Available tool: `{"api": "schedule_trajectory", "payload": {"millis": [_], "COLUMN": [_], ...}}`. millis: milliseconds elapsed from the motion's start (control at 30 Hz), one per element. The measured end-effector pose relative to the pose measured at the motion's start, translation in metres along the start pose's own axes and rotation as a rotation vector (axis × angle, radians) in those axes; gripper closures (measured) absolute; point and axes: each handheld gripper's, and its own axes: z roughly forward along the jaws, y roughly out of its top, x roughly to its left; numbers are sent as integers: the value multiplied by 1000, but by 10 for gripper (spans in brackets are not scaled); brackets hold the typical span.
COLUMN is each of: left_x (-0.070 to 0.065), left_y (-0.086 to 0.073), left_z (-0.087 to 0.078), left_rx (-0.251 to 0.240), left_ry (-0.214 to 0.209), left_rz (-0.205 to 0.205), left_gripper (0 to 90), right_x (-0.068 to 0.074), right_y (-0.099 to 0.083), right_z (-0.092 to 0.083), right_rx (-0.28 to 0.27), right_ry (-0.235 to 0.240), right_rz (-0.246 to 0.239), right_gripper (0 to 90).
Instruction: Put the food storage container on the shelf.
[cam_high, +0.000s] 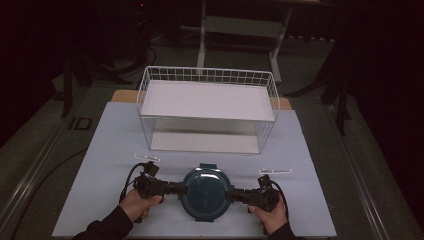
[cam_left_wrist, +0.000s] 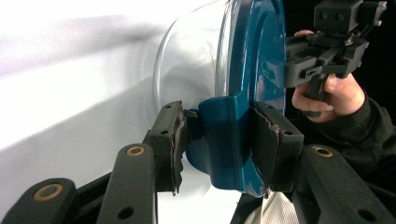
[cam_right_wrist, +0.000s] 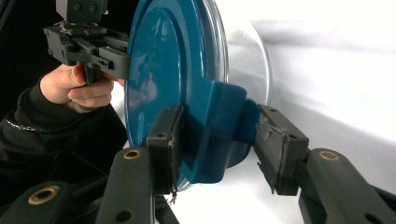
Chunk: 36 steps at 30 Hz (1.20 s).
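Note:
A round clear container with a dark blue lid (cam_high: 206, 192) sits on the white table near its front edge. My left gripper (cam_high: 182, 189) comes in from the left and is shut on the lid's left side clip (cam_left_wrist: 224, 140); both pads (cam_left_wrist: 175, 140) press on it. From the right, my right gripper (cam_high: 230, 195) has its pads (cam_right_wrist: 166, 140) on either side of the lid's right side clip (cam_right_wrist: 217, 135), closed on it. Each gripper view shows the other gripper beyond the lid, held in a hand: the right gripper (cam_left_wrist: 327, 51) and the left gripper (cam_right_wrist: 88, 42).
A white wire basket (cam_high: 207, 72) with a white shelf board on top stands behind the container, mid-table. Two small clear strips (cam_high: 146, 157) (cam_high: 275, 171) lie on the white tabletop (cam_high: 115, 145) to the left and right of the container. Dark floor surrounds the table.

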Motion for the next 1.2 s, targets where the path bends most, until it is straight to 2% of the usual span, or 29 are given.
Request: {"api": "schedule_trajectory", "payload": {"millis": [100, 267, 400, 567, 700, 833, 1033, 1167, 1200], "left_x": [-3, -7, -8, -9, -10, -8, -5, -3, -2], "left_y": [-1, -3, -3, 0, 9, 16, 31, 38, 44], "left_z": [0, -2, -3, -3, -5, -4, -4, -3, -3], "left_rx": [-8, -3, -12, -24, -49, -81, -95, -99, -104], "left_ry": [9, 19, 23, 25, 24, 23, 25, 26, 33], "left_rz": [0, -4, -16, 3, 35, 48, 81, 85, 98], "left_gripper": [568, 574, 576, 576, 576, 575, 575, 576, 576], "right_x": [2, 3, 4, 3, 6, 6, 2, 0, -1], "right_y": [-1, -1, 1, 5, 12, 23, 37, 45, 48], "right_z": [-2, -3, -3, -4, -7, -9, -10, -10, -10], "right_rx": [3, 7, 5, -13, -27, -45, -61, -63, -63], "right_ry": [-11, -1, -1, 4, -5, -15, -19, -21, -21], "right_rz": [25, 39, 33, 21, 1, -17, -39, -53, -59], "right_gripper": [542, 554, 556, 556, 557, 557, 557, 557, 557]}}
